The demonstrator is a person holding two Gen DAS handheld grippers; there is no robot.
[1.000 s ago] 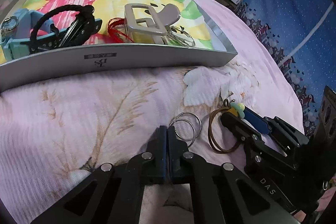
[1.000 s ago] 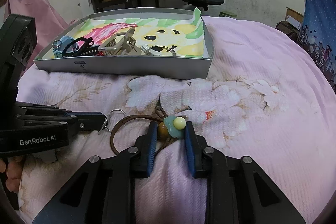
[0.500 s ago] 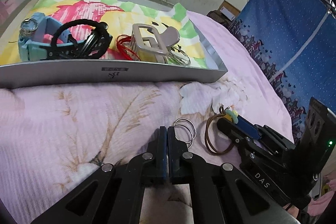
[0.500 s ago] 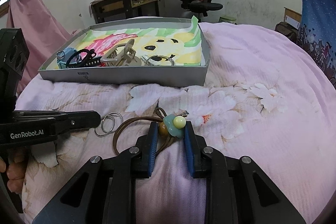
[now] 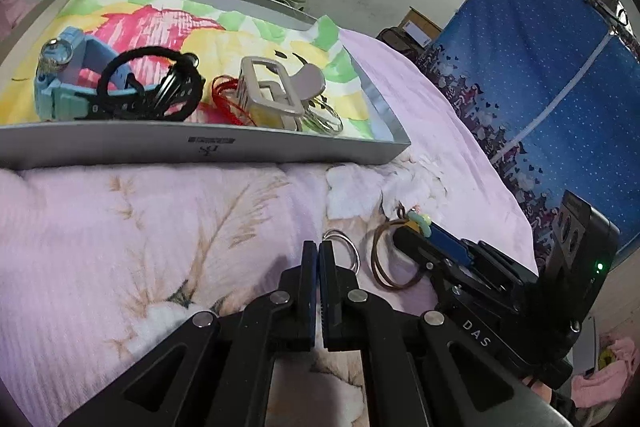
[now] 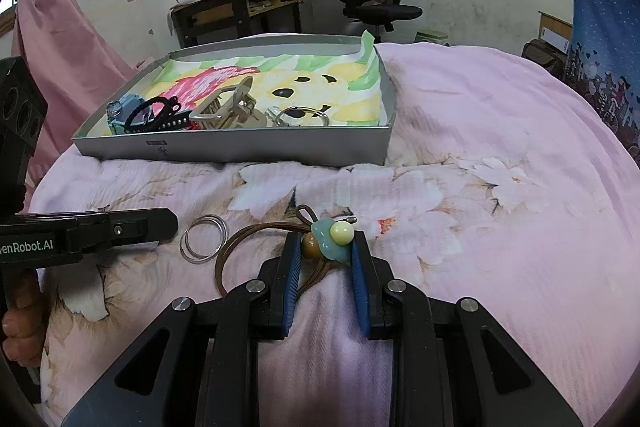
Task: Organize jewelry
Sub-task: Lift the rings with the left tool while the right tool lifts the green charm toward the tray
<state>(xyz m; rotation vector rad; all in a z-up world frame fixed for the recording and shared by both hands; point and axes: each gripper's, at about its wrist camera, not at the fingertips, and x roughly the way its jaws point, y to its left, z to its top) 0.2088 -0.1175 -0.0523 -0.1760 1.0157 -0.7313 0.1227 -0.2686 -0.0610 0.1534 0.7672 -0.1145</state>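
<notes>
- Right wrist view: the right gripper (image 6: 325, 255) has its jaws partly apart around the beads of a brown cord bracelet (image 6: 326, 241); both pads appear to press the beads, while the cord loop lies on the pink bedspread (image 6: 500, 227), left of the fingers.
- The left gripper (image 5: 319, 259) is shut on nothing.
- Two silver rings (image 5: 344, 253) lie just right of its tips.
- The gray tray (image 5: 280, 149) sits beyond.

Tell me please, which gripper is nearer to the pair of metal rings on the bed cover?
Left. The left gripper is shut, its tips right beside the metal rings. The right gripper is further off, closed around the beaded hair tie.
</notes>
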